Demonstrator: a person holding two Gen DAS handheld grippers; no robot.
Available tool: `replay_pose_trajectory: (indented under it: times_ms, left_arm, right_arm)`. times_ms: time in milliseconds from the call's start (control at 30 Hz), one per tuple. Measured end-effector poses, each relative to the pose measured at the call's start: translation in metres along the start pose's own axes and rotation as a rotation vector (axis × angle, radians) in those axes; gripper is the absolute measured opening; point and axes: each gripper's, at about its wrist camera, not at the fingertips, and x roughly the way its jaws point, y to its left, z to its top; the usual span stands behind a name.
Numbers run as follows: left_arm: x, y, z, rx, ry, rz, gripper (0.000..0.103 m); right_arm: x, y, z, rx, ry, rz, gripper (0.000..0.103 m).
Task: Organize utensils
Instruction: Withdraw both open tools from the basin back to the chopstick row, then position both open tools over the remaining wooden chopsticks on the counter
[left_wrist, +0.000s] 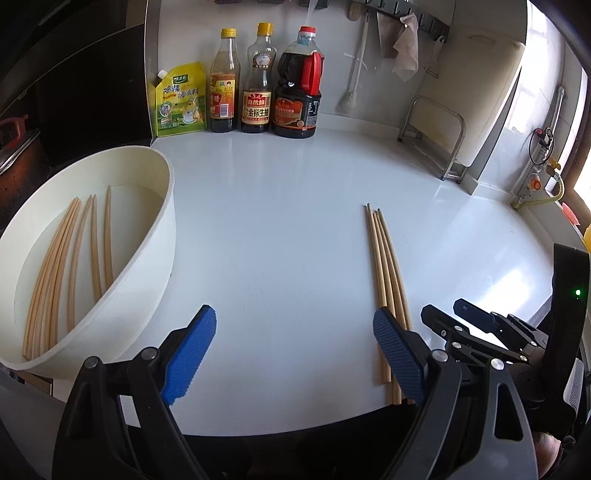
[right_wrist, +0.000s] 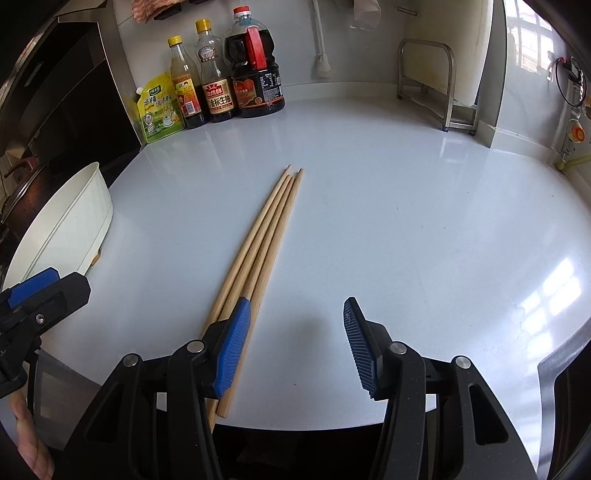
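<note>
Chopsticks (right_wrist: 258, 243) lengthwise, tips toward bottles (right_wrist: 221, 74)

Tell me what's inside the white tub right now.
The white tub holds loose pale chopsticks lying lengthwise on its floor, about six. Its near rim hides their lower ends. The right wrist view shows only its outer wall.

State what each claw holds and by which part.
Nothing. The left claw and right claw are both open and empty; the chopsticks lie loose on the counter.
</note>
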Motion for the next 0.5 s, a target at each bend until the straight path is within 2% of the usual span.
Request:
replay_pose_trajectory:
  times_ms: [500]
  left_arm:
    - [0.013,0.007,-0.001,-0.025,0.027,0.000,0.085]
  right_arm:
    - [0.012,0.010,-0.003,-0.049,0.014,-0.048,0.050]
